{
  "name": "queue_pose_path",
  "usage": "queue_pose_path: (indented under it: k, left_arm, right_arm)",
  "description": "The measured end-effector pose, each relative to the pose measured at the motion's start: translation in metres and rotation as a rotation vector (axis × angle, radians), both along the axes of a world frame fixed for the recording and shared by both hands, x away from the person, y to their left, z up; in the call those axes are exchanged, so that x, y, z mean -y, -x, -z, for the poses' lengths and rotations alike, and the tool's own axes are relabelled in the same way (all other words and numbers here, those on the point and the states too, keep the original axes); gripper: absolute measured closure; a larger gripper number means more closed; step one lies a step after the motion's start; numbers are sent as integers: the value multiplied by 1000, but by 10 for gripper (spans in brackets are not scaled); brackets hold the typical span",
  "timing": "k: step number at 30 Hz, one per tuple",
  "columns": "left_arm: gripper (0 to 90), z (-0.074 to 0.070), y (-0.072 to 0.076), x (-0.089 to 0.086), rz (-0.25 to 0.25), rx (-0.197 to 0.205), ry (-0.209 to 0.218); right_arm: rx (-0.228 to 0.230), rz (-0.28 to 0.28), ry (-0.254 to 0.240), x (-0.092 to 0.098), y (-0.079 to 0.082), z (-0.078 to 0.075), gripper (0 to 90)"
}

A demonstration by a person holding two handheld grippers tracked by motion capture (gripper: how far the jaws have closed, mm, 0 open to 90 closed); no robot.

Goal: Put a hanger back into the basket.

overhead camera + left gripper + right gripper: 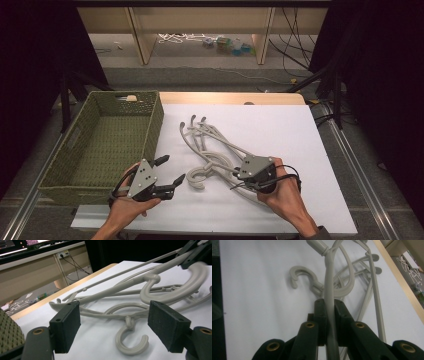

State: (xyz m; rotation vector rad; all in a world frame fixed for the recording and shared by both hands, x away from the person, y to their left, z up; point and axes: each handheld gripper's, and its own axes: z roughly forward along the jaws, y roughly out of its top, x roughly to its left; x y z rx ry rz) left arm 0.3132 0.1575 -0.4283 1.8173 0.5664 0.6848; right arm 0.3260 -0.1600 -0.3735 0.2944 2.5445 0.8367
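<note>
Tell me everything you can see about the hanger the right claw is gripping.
The hanger is pale grey, plastic by the look of it, with slim rounded arms and a thick curved hook on a short neck. The right claw is shut on one arm, which runs straight up between the pads. The hook end looks raised a little off the white tabletop, though its far end stays tangled among the other grey hangers piled there. The open left claw does not touch it.

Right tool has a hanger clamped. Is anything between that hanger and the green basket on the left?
Yes. The left tool sits open on the white board between the held hanger and the basket, and the other hangers are tangled under and around it. The right tool is shut on its arm.
</note>
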Motion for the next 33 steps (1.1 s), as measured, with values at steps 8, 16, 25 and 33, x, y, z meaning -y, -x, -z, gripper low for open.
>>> queue_pose_path:
  k: [8, 16, 25, 33]
  left_arm:
    - [257, 0, -8, 1, 72, -42, -92]
    - [253, 0, -11, 13, 70, -23, -157]
    - [298, -7, -19, 26, 136, 13, -214]
    - [456, -9, -26, 38, 252, 66, -279]
  right_arm:
    - [-13, -44, -10, 4, 10, -5, 828]
    - [-20, -84, -10, 3, 17, -12, 828]
    - [-37, -127, -29, 0, 25, -20, 828]
    - [-50, -138, -24, -3, 26, -18, 828]
